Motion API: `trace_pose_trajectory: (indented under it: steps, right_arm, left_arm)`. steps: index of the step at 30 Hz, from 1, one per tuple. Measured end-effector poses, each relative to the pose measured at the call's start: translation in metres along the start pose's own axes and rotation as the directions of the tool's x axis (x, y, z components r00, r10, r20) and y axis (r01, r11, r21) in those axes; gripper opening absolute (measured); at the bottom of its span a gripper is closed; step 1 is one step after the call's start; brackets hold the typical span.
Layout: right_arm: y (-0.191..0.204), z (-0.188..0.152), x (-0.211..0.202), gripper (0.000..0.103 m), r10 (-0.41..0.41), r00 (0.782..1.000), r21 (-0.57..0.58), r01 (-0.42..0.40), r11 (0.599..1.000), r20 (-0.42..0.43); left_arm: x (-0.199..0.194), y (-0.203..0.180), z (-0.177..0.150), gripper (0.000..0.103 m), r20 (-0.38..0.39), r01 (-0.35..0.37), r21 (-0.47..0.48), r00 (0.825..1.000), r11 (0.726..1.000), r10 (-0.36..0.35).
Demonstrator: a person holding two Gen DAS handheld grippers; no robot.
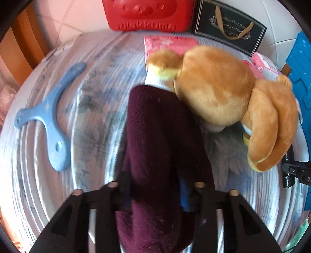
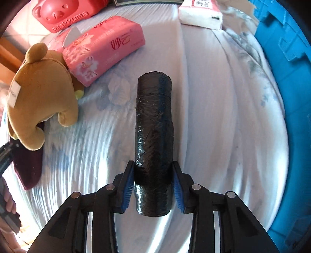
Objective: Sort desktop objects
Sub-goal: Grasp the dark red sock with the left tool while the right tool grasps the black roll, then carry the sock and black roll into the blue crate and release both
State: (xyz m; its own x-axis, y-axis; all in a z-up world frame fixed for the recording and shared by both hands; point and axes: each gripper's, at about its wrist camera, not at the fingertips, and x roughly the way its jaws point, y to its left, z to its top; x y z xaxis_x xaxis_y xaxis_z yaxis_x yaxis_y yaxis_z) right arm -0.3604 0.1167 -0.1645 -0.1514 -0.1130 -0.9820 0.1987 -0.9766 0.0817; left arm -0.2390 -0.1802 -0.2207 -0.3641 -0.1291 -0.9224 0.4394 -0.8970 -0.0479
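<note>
While the left gripper (image 1: 155, 186) is clamped on the maroon sock (image 1: 161, 155), the left view shows the sock running forward from the jaws, its far end against the plush bear (image 1: 223, 93). The sock is soft knit, light, limp; it will sag and drape, so a mid-body pinch like this one looks right. Whether it lies on the cloth (image 1: 97, 116) or is lifted, I cannot tell. The bear lies on its side just beyond, over a pink tissue pack (image 1: 167, 41). A blue boomerang toy (image 1: 48, 114) sits well apart to the left, clear of the path. A red box (image 1: 145, 13) and a black bag (image 1: 229, 25) stand at the back. Blue crate (image 1: 301, 68) at the right edge. In the right view, the right gripper (image 2: 153, 184) has both blue pads touching the black roll (image 2: 153, 140) near its close end, so it grips the roll. The roll looks like wrapped plastic film: fairly firm, light, slick skin, likely to slip or dent if squeezed hard; holding nearer the middle would balance it better. It points straight ahead above the cloth. The crate wall is close on the right, likely the drop target. Bear, sock and tissue packs sit left, not blocking. A white tissue pack (image 2: 202, 13) is far ahead.
</note>
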Motion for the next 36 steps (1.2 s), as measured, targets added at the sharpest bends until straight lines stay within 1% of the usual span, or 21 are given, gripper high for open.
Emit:
trace_pose_trajectory:
  steps: [1, 2, 5, 7, 8, 9, 11, 12, 13, 16, 19, 22, 24, 25, 27, 29, 31, 32, 34, 35, 36]
  right_arm:
    - [0.001, -0.001, -0.001, 0.039, 0.001, 1.000, -0.001, -0.001, 1.000, 0.009]
    - [0.001, 0.000, -0.002, 0.039, -0.001, 1.000, 0.001, 0.001, 1.000, 0.019]
    - [0.005, 0.004, -0.001, 0.046, -0.002, 0.999, -0.002, 0.002, 1.000, 0.037]
    - [0.007, 0.007, 0.002, 0.050, -0.004, 0.999, -0.005, 0.005, 1.000, 0.042]
    - [0.009, 0.010, 0.004, 0.051, -0.009, 0.999, -0.008, 0.009, 1.000, 0.045]
    - [0.011, 0.011, 0.005, 0.051, -0.015, 0.998, -0.011, 0.015, 1.000, 0.053]
    - [0.013, 0.013, 0.008, 0.048, -0.035, 0.997, -0.023, 0.037, 0.999, 0.069]
    - [0.015, 0.013, 0.008, 0.038, -0.057, 0.995, -0.030, 0.060, 0.998, 0.076]
    - [0.017, 0.012, 0.007, 0.035, -0.079, 0.994, -0.038, 0.082, 0.996, 0.081]
    - [0.017, 0.001, -0.004, 0.035, -0.019, 0.996, -0.021, 0.021, 1.000, 0.093]
    - [0.018, -0.017, -0.027, 0.035, 0.018, 0.991, -0.025, -0.015, 1.000, 0.133]
    - [0.019, -0.037, -0.060, 0.035, 0.052, 0.981, -0.032, -0.047, 0.998, 0.188]
    - [0.022, -0.049, -0.085, 0.035, 0.057, 0.970, -0.044, -0.048, 0.998, 0.235]
    - [0.026, -0.046, -0.095, 0.035, 0.058, 0.964, -0.050, -0.047, 0.998, 0.259]
    - [0.023, -0.044, -0.121, 0.035, 0.067, 0.946, -0.060, -0.050, 0.997, 0.318]
    - [0.021, -0.058, -0.147, 0.035, 0.081, 0.924, -0.067, -0.060, 0.996, 0.374]
    - [0.020, -0.067, -0.177, 0.035, 0.087, 0.896, -0.071, -0.062, 0.996, 0.436]
    - [0.021, -0.070, -0.186, 0.035, 0.086, 0.885, -0.072, -0.060, 0.996, 0.457]
    - [0.015, -0.074, -0.211, 0.035, 0.091, 0.854, -0.069, -0.065, 0.995, 0.513]
    - [0.009, -0.078, -0.228, 0.035, 0.097, 0.831, -0.062, -0.075, 0.995, 0.548]
    - [0.005, -0.083, -0.239, 0.035, 0.098, 0.814, -0.057, -0.080, 0.995, 0.573]
  left_arm:
    - [0.003, 0.000, -0.001, 0.056, -0.007, 0.011, -0.006, 1.000, 1.000, -0.011]
    - [0.006, -0.002, -0.002, 0.058, -0.006, 0.007, -0.002, 1.000, 1.000, -0.007]
    - [0.008, -0.008, -0.003, 0.059, 0.015, -0.017, 0.034, 1.000, 0.999, 0.017]
    - [0.006, -0.011, -0.002, 0.048, 0.022, -0.018, 0.050, 1.000, 0.999, 0.016]
    - [0.003, -0.012, -0.003, 0.038, 0.026, -0.016, 0.050, 1.000, 0.999, 0.015]
    - [-0.001, -0.013, -0.003, 0.026, 0.036, -0.019, 0.054, 0.999, 0.998, 0.018]
    - [-0.008, -0.016, -0.005, 0.022, 0.048, -0.017, 0.069, 0.999, 0.998, 0.014]
    - [-0.012, -0.017, -0.006, 0.021, 0.054, -0.015, 0.076, 0.998, 0.997, 0.011]
    - [-0.015, -0.018, -0.008, 0.020, 0.058, -0.017, 0.078, 0.998, 0.997, 0.012]
    - [-0.030, -0.015, -0.016, 0.020, 0.071, -0.030, 0.062, 0.997, 0.998, 0.025]
    - [-0.054, -0.007, -0.027, 0.020, 0.119, -0.040, 0.058, 0.992, 0.998, 0.033]
    - [-0.085, -0.002, -0.041, 0.020, 0.184, -0.068, 0.062, 0.981, 0.996, 0.056]
    - [-0.105, -0.001, -0.048, 0.020, 0.222, -0.073, 0.052, 0.973, 0.996, 0.059]
    - [-0.115, 0.000, -0.052, 0.020, 0.242, -0.074, 0.050, 0.968, 0.996, 0.060]
    - [-0.132, -0.003, -0.054, 0.020, 0.278, -0.076, 0.056, 0.959, 0.996, 0.057]
    - [-0.150, -0.010, -0.055, 0.020, 0.317, -0.079, 0.071, 0.947, 0.994, 0.053]
    - [-0.167, -0.019, -0.053, 0.020, 0.352, -0.072, 0.084, 0.935, 0.994, 0.038]
    - [-0.177, -0.026, -0.052, 0.020, 0.373, -0.060, 0.095, 0.928, 0.994, 0.021]
    - [-0.191, -0.041, -0.046, 0.020, 0.403, -0.039, 0.123, 0.915, 0.992, -0.014]
    - [-0.199, -0.050, -0.045, 0.020, 0.416, -0.029, 0.143, 0.909, 0.989, -0.033]
    - [-0.208, -0.061, -0.042, 0.020, 0.434, -0.014, 0.172, 0.899, 0.985, -0.063]
